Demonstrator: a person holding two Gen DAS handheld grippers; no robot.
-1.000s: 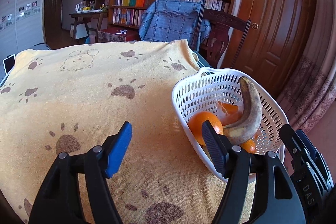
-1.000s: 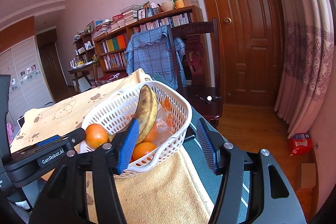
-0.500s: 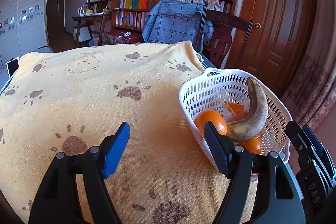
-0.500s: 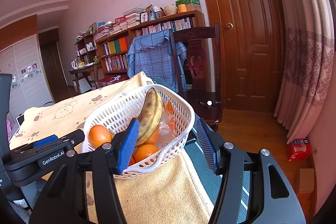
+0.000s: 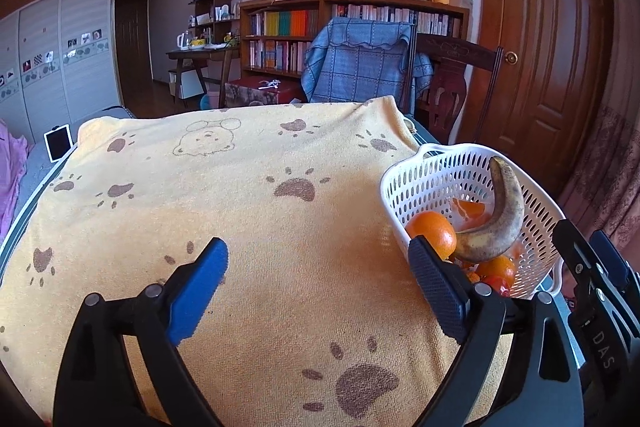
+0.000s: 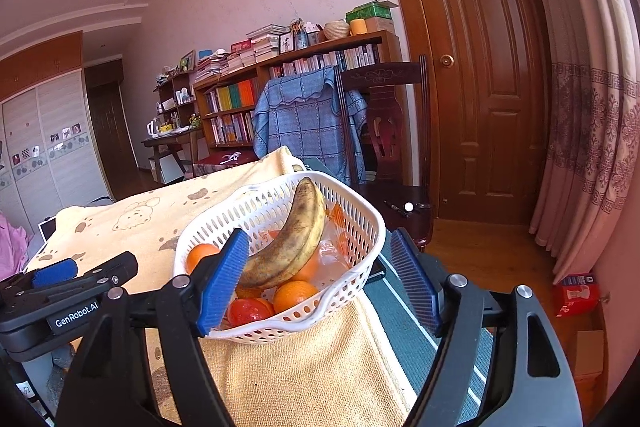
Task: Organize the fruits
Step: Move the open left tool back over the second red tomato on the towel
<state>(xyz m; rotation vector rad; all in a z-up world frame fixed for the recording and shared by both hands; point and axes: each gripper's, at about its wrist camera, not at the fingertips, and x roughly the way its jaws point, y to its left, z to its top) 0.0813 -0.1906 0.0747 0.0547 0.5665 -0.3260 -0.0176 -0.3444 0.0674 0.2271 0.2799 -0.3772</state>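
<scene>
Both grippers hung empty. The left gripper (image 5: 316, 287) was spreading its jaws over bare towel with nothing between them, and the right gripper (image 6: 320, 279) was opening too, its near finger in front of the basket's rim and its far finger just off the basket's outer side, neither pad pressing on it.

Every fruit in view lay inside the white basket (image 6: 362, 217): a spotted banana (image 6: 292, 247) leaning across the top, oranges (image 6: 294, 297) beneath it, a red fruit (image 6: 250, 309) at the near end and a bit of clear plastic wrap. No fruit showed loose on the yellow paw-print towel (image 5: 240, 207), so the gathering looked finished, or close to it; what remained, if anything, I could not tell.

The basket sat at the towel's right corner, close to the edge of the surface, with striped bedding (image 6: 400, 307) and floor beyond. A nudge that way could tip it. Leftward the towel lay wide open; a chair (image 6: 384, 131) stood near behind.
</scene>
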